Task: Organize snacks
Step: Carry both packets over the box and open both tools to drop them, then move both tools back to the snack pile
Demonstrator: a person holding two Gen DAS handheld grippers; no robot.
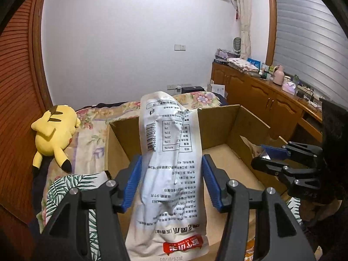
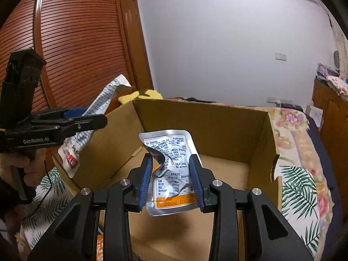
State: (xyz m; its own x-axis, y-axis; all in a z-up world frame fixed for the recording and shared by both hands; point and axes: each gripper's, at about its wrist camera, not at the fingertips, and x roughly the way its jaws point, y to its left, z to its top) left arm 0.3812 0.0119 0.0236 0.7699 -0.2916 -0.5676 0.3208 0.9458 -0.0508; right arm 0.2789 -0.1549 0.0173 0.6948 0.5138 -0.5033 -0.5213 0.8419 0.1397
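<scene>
An open cardboard box (image 1: 217, 126) (image 2: 206, 126) sits on the bed, and its floor shows bare. My left gripper (image 1: 171, 174) is shut on a tall white snack bag (image 1: 169, 130) with a barcode and printed text, held upright over the box's near-left edge. In the right wrist view that gripper (image 2: 87, 117) and its bag (image 2: 104, 100) hang at the box's left wall. My right gripper (image 2: 171, 174) is shut on a crumpled silver pouch (image 2: 171, 148) with an orange date band, above the box's inside. From the left wrist view the right gripper (image 1: 261, 156) is at the box's right wall.
A yellow plush toy (image 1: 54, 134) lies on the floral bedspread (image 2: 300, 174) left of the box. A wooden cabinet (image 1: 261, 100) with clutter on top runs along the right. A louvred wooden wardrobe door (image 2: 76, 43) stands on the left. A person's hand (image 2: 21, 167) grips the left handle.
</scene>
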